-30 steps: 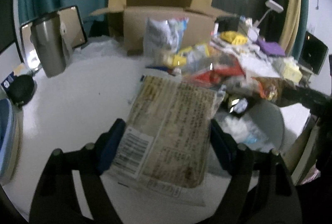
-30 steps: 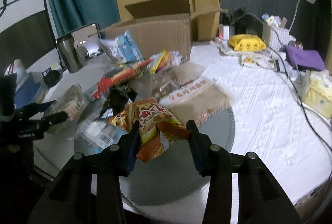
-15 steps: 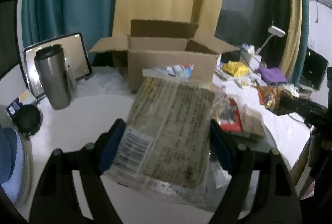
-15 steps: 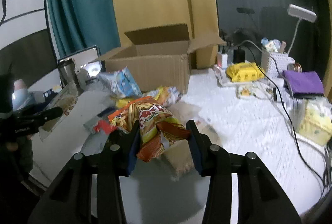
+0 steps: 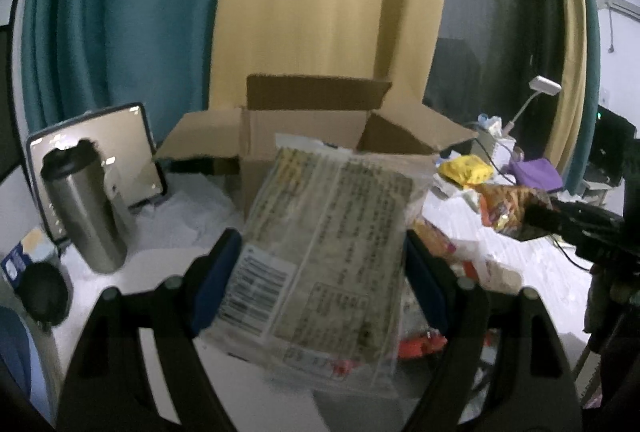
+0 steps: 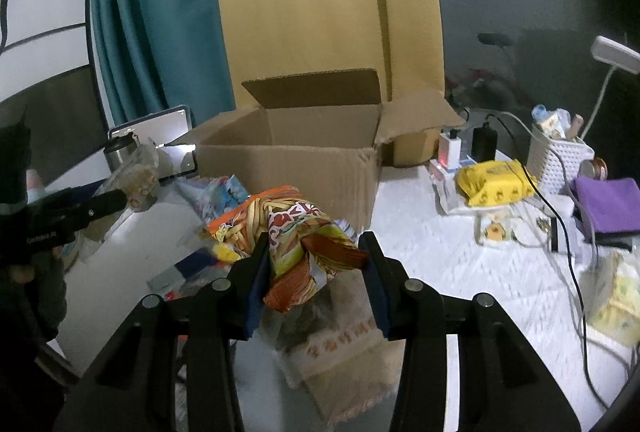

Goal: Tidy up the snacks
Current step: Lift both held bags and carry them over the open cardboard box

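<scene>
Packets fill both my grips: my left gripper point(image 5: 320, 282) pinches a flat clear packet point(image 5: 324, 252) by its side edges, its long axis running away from me, and my right gripper point(image 6: 316, 264) squeezes a crumpled orange bag point(image 6: 296, 232). Straight ahead stands the open cardboard box point(image 6: 304, 159), flaps spread, near wall facing me. Loose snacks point(image 6: 336, 348) lie below my right jaws; a steel tumbler point(image 5: 82, 209) stands left.

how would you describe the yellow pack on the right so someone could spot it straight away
Start at the open cardboard box at the back of the table. Look right, past the chargers, to the white lattice basket. The yellow pack lies just left of the basket, flat and bright yellow, with a black cable across it.
</scene>
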### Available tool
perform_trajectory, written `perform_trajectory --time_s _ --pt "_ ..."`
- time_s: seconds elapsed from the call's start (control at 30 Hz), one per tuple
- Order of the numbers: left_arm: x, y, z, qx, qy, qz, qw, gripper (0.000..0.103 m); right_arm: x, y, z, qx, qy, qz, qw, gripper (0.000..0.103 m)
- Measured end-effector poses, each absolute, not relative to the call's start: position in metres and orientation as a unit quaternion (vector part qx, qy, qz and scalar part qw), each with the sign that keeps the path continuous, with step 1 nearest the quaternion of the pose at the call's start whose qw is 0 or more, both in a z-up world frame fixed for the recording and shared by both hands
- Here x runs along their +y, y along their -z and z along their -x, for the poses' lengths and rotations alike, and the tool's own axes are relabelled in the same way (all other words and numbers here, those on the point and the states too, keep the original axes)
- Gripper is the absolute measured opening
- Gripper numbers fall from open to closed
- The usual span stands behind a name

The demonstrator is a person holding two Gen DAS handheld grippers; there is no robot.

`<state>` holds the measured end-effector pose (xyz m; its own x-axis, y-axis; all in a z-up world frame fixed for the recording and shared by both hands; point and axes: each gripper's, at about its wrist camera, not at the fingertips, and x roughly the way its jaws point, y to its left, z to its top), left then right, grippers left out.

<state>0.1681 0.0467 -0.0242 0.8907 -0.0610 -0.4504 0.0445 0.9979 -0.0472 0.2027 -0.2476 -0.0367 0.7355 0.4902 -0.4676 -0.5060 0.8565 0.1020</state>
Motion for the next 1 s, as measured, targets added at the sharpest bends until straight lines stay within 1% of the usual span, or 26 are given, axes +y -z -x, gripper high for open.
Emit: perform_trajectory --time_s 0.6,0.83,1.0 --pt "0.039 0.003 -0.260 0.192 0.042 -0.021 0.980 0.081 -0.213 0.017 -0.289 0.211 -0.289 0.052 0.932 0.046" --pt "0.055 -0.003 -0.298 0.184 0.046 -0.017 0.982 0.081 -0.202 0.012 -0.320 0.204 -0.295 0.056 0.932 0.046" --pt "0.067 -0.004 -0.333 0.197 0.052 0.003 0.979 0.081 -0.190 0.007 -0.342 0.203 -0.297 0.055 0.932 0.046"
